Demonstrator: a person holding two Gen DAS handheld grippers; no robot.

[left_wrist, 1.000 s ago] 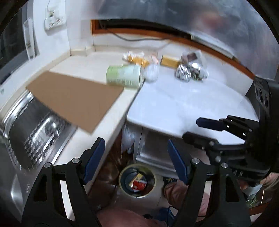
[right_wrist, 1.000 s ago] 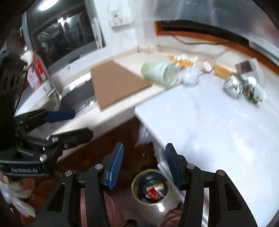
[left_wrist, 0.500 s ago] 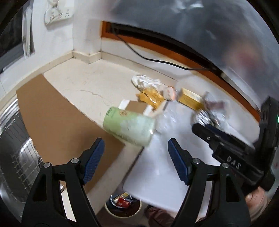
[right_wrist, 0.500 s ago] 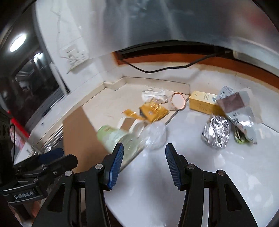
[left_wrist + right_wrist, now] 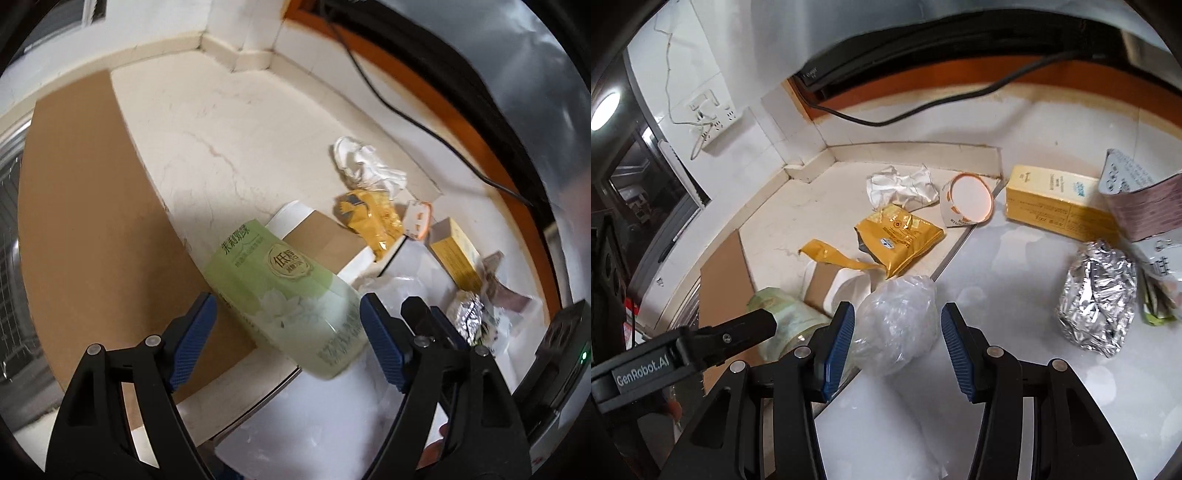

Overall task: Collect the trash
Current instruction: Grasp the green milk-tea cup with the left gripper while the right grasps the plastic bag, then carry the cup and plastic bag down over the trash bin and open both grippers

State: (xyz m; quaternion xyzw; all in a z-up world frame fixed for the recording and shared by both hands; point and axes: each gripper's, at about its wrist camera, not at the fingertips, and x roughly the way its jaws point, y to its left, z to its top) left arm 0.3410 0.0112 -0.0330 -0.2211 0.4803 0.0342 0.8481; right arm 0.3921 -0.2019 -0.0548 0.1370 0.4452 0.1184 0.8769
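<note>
Left wrist view shows the left tool (image 5: 286,343) opening around the green bottle (image 5: 284,306), ungripped: it should straddle the body squarely before squeezing.

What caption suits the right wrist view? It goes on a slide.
Right gripper open, poised over a crumpled clear plastic bag among trash on a white countertop.

The left gripper (image 5: 753,328) hides most of the bottle (image 5: 783,317); the sink (image 5: 7,221) is cut off; label print (image 5: 280,262) unreadable.
</note>
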